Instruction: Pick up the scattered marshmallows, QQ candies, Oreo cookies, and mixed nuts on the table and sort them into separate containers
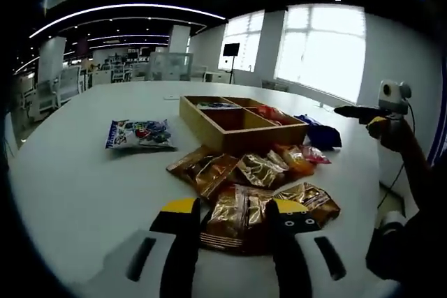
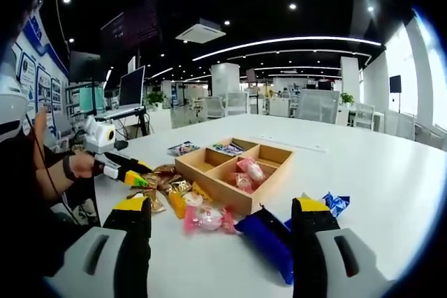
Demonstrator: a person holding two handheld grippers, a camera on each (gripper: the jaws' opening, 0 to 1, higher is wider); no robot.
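- The left gripper hovered low over the white worktop, its fingers wide apart with nothing between them, framing a gold-wrapped nut packet at the near end of the pile.
- The heap of gold nut packets lay just beside the wooden tray, with pink candy packets toward the tray's corner.
- A blue-and-white sweet bag lay apart from the rest, out on the open worktop.
- The right gripper also stood wide and empty, over a blue Oreo packet and a pink candy packet near the tray.
- Pink packets already sat in one tray compartment.
- Risk, as I judged it: the nut packets overlapped, so closing on one could drag or lift its neighbour as well.
- The glossy wrappers looked slippery; a shallow pinch could let a packet slide out on the way to the tray.
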